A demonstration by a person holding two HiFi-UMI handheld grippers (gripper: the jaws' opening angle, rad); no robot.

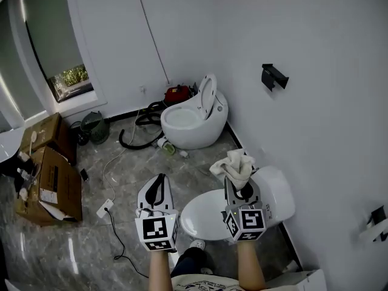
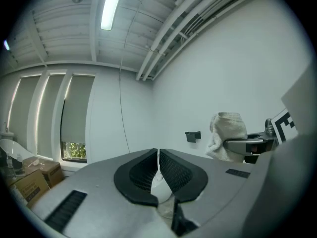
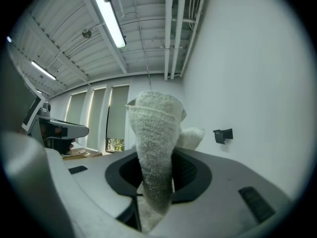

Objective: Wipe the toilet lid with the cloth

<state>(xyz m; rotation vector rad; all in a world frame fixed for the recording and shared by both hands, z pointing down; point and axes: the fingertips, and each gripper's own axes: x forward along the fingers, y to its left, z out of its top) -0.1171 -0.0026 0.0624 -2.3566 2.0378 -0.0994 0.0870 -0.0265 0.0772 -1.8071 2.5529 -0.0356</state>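
Jaws: your left gripper (image 2: pixel 158 155) had its pair pressed together on nothing. Your right gripper (image 1: pixel 240 188) clamped the cloth (image 1: pixel 233 165), bunched upward above the closed toilet lid (image 1: pixel 205 216), near right. Farther off stood a second toilet (image 1: pixel 193 119).

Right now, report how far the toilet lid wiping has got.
Done: the cloth is picked up, clamped between the right gripper's fingers. In hand: it is held in the air, pointing toward the wall, not touching the toilet lid. The left gripper is shut and empty. Left: lower the cloth onto the closed lid and wipe it; no wiping shows yet.
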